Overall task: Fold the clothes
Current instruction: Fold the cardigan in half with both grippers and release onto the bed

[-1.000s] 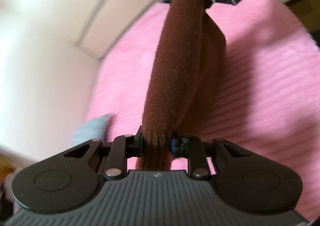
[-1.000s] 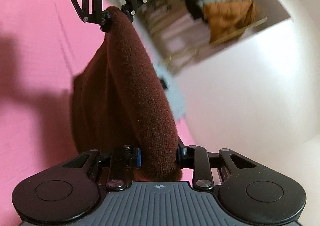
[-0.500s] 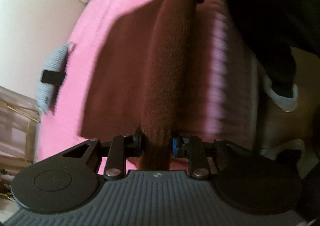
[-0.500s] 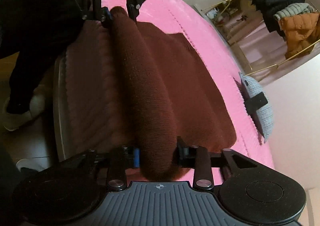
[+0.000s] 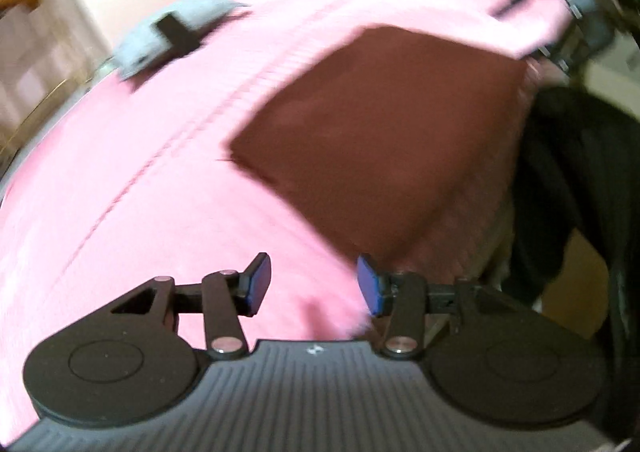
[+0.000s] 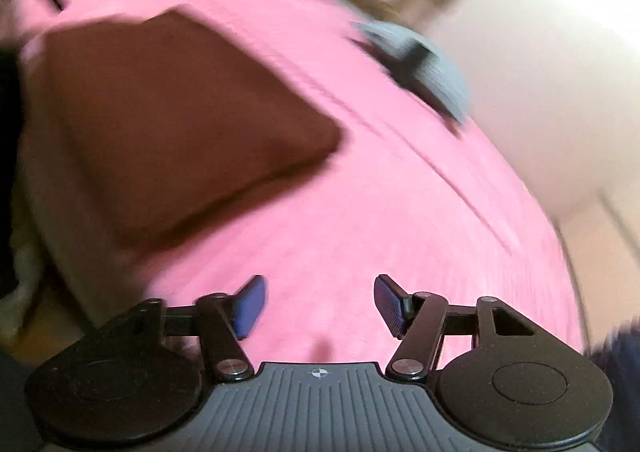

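Note:
A brown knitted garment (image 5: 384, 132) lies folded flat on the pink bedspread (image 5: 140, 192), near the bed's edge. It also shows in the right wrist view (image 6: 172, 120) at the left. My left gripper (image 5: 310, 284) is open and empty, just short of the garment's near corner. My right gripper (image 6: 318, 302) is open and empty above bare pink cover, to the right of the garment. Both views are blurred by motion.
A small grey cushion (image 5: 176, 34) with a black strap lies further back on the bed; it shows in the right wrist view (image 6: 424, 64) too. A cream wall (image 6: 540, 72) stands behind. The person's dark trousers (image 5: 560, 180) are beside the bed edge.
Both grippers have let go of the brown garment and opened. The garment, held up stretched between them before, now lies flat and folded on the bed. Both grippers have pulled back.

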A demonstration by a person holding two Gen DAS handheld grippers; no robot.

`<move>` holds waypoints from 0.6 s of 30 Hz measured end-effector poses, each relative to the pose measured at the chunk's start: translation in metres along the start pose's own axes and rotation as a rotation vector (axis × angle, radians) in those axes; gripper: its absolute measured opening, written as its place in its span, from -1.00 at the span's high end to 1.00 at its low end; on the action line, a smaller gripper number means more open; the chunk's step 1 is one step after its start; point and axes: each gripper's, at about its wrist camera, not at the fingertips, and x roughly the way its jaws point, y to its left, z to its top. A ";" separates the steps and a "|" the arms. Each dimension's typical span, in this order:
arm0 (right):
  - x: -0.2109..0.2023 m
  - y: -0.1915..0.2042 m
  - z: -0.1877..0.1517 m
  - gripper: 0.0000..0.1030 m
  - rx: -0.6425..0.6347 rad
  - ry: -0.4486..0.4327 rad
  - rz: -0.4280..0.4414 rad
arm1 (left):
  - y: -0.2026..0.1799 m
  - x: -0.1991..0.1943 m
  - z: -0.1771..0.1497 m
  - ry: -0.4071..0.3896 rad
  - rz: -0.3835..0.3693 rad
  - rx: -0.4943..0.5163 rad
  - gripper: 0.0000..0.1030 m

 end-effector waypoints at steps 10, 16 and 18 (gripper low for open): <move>0.083 -0.067 0.074 -0.17 0.686 -0.091 0.416 | 0.086 0.061 0.056 -0.099 -0.088 -0.303 -0.17; 0.118 -0.085 0.069 0.43 0.789 -0.032 0.504 | 0.102 0.110 0.061 -0.063 -0.176 -0.387 0.17; 0.125 -0.090 0.066 0.81 0.803 -0.011 0.519 | 0.099 0.119 0.058 -0.050 -0.200 -0.391 0.47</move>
